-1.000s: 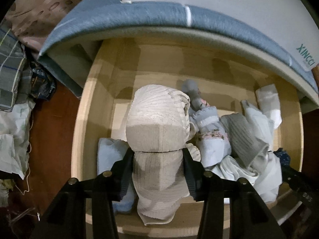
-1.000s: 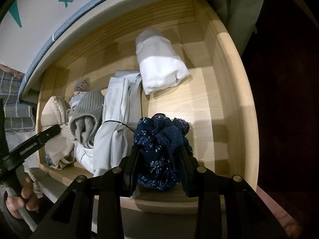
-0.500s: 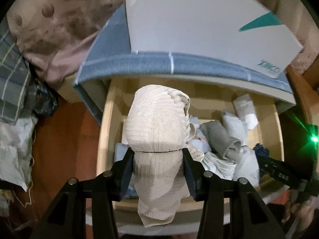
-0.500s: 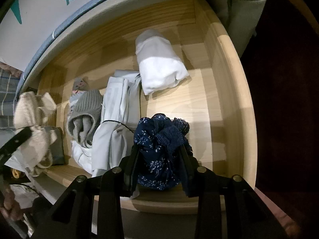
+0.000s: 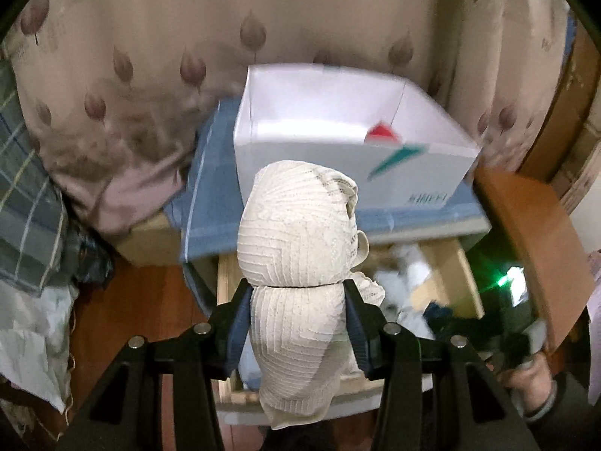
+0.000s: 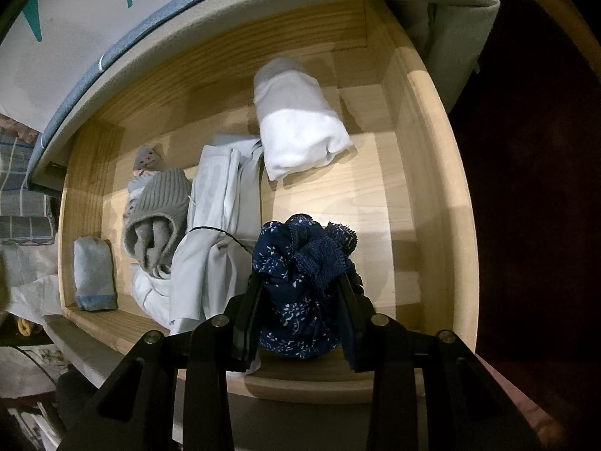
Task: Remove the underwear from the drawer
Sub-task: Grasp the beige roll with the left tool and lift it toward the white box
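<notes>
Two rolls are clamped: cream roll by left gripper, raised above drawer; navy roll by right gripper, not yet lifted out.

teal "xin…" lettering cut off on white box, smaller line beneath unreadable

In the drawer, the rolled garment lies behind the folded cloth, the sock left.

Leaf-print curtain behind blue-topped cabinet; white box on top. Red-brown floor. Plaid cloth at left. Dim light.
</notes>
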`<move>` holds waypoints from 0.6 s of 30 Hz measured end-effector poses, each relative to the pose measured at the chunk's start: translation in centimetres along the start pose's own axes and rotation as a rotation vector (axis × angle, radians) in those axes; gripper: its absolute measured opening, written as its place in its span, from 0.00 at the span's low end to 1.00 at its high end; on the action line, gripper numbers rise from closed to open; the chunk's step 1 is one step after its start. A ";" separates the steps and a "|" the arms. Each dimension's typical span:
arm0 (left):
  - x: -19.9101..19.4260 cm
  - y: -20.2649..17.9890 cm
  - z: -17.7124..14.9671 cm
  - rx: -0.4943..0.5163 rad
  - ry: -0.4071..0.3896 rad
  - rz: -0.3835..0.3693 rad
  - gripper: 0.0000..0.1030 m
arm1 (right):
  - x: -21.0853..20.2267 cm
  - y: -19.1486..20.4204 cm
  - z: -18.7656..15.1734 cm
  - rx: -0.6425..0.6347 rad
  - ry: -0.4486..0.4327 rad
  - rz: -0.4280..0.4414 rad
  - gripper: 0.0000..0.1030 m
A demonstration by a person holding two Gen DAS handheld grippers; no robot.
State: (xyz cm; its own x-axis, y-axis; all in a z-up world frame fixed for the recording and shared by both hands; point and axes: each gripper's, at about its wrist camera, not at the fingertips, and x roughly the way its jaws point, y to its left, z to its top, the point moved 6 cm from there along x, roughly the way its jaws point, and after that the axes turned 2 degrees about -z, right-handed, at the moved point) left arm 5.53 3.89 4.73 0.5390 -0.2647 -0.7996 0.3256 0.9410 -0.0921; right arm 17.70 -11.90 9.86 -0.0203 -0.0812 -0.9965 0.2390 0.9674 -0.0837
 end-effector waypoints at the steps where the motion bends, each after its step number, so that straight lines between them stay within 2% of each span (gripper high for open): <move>1: -0.8 -0.1 0.7 0.005 -0.024 -0.006 0.46 | 0.0 0.0 0.0 0.000 0.000 0.000 0.31; 6: -3.8 0.0 5.1 0.014 -0.145 0.001 0.46 | 0.1 0.0 0.0 0.001 0.000 0.000 0.31; 11: -4.6 0.4 10.0 -0.012 -0.224 0.008 0.46 | 0.1 -0.1 0.1 -0.001 0.001 0.001 0.31; 15: -4.2 -0.1 13.7 0.017 -0.286 0.030 0.46 | 0.0 -0.2 0.0 0.004 0.003 0.009 0.31; 18: -2.6 -0.4 15.9 0.054 -0.283 0.073 0.46 | 0.1 -0.2 0.0 0.009 0.006 0.016 0.31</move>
State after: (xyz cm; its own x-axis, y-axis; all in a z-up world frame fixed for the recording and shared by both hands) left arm 16.37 0.82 16.28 0.7556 -0.2520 -0.6046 0.3146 0.9492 -0.0025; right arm 17.68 -12.15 9.77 -0.0219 -0.0646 -0.9977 0.2482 0.9663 -0.0680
